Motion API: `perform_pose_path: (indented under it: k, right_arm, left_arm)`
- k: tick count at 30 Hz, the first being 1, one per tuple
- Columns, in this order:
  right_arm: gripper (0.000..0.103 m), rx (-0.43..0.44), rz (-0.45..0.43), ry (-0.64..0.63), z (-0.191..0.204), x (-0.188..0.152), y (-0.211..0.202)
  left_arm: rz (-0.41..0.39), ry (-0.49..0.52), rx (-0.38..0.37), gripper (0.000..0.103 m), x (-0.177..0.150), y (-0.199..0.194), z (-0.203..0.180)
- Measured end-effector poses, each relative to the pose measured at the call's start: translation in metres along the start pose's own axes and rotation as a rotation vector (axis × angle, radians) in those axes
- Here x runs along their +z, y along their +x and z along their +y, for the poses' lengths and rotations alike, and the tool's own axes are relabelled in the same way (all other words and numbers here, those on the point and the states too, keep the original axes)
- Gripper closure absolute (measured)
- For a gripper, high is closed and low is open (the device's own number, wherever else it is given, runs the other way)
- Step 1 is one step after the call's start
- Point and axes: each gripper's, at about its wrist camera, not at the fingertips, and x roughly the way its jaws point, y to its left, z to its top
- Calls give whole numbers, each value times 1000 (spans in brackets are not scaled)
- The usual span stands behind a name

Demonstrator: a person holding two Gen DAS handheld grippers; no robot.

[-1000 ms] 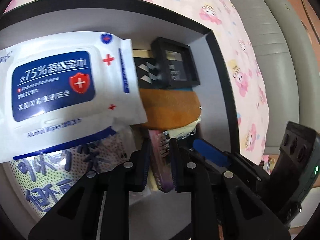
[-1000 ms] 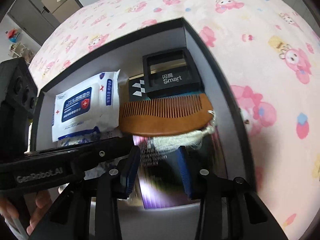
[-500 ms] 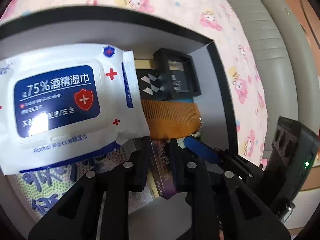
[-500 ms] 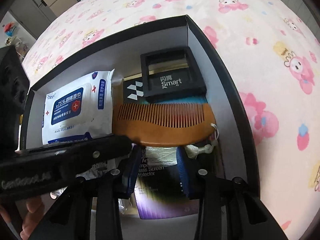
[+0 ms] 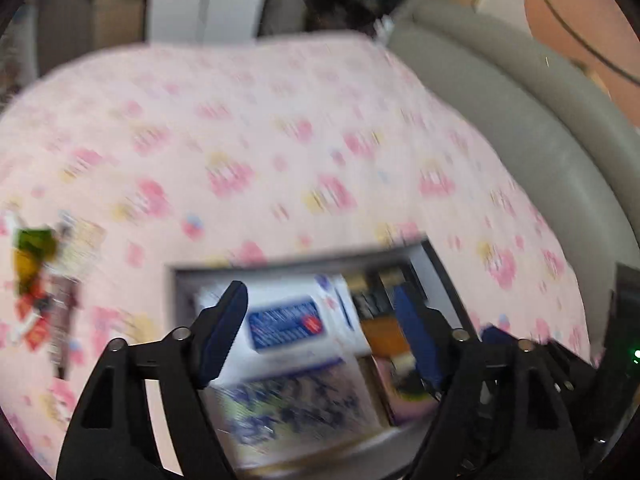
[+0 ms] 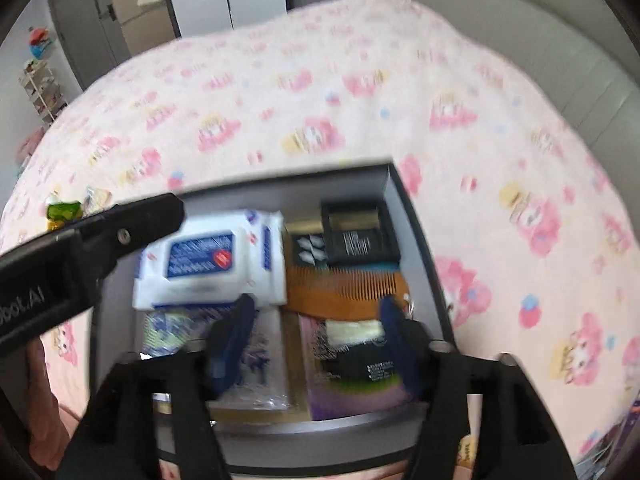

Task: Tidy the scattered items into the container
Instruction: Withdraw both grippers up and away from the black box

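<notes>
The dark box lies on the pink bedspread and holds a white wipes pack, a wooden comb, a black Smart case, a purple screen-protector pack and a blue-printed packet. My right gripper hangs open and empty above the box's near end. My left gripper is open and empty above the box; it also shows at the left in the right wrist view. Both views are motion-blurred. Loose colourful snack packets lie on the bed left of the box.
A grey padded headboard borders the bed on the right. Cabinets and a cardboard box stand beyond the bed's far side. A green and yellow packet lies on the bedspread behind my left gripper.
Both grippers have opened wide and pulled back up out of the box. My left gripper has let go of the purple pack, which now lies in the box.
</notes>
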Motion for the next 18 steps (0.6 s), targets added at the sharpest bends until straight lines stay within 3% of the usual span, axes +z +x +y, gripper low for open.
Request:
perform_pose_path:
  k: [3,8,18]
  right_arm:
    - [30,20,-49,13,21,11,-34]
    - [30,25,-102,1,57,21,-53]
    - [30,48,-224,-14,104,15,-116]
  left_arm:
    - [-61,-28,28,13,11,-31,22]
    - [-79,-46,60,3,21,-71,51]
    - [-142,-29,154,3,20,-128,89]
